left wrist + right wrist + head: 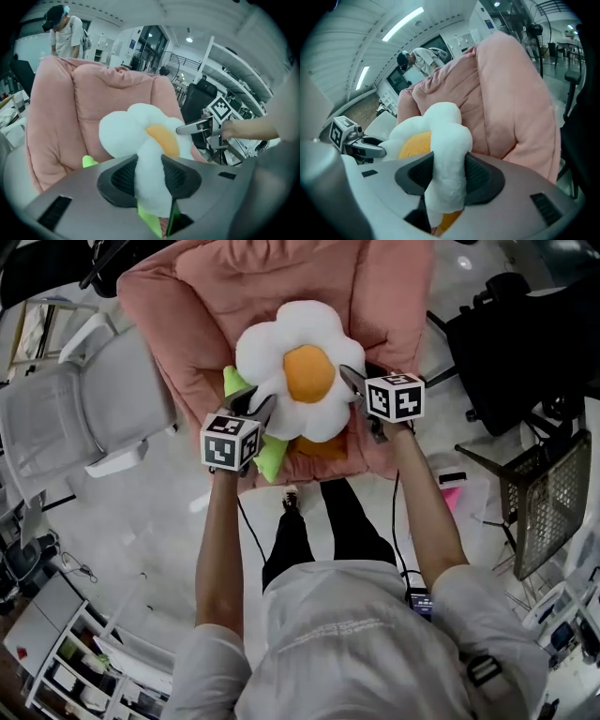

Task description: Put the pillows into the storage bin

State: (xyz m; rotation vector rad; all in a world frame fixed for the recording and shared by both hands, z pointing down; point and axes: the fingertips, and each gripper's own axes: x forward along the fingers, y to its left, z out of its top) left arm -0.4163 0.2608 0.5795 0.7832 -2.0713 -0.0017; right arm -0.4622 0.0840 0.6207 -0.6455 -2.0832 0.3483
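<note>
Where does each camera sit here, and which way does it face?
Head view: on the person's head, facing steeply down at the flower pillow on the pink chair; both forearms, torso and legs show.
Left gripper view: on the left gripper, along its jaws clamping a white petal; the right gripper shows beyond.
Right gripper view: likewise, clamping another petal; the left gripper shows at left.
Shared: pillow and chair in all.

The person wears a white shirt with short sleeves, black trousers and a dark shoe, and the left gripper and the right gripper each have a white cube with black squares.
</note>
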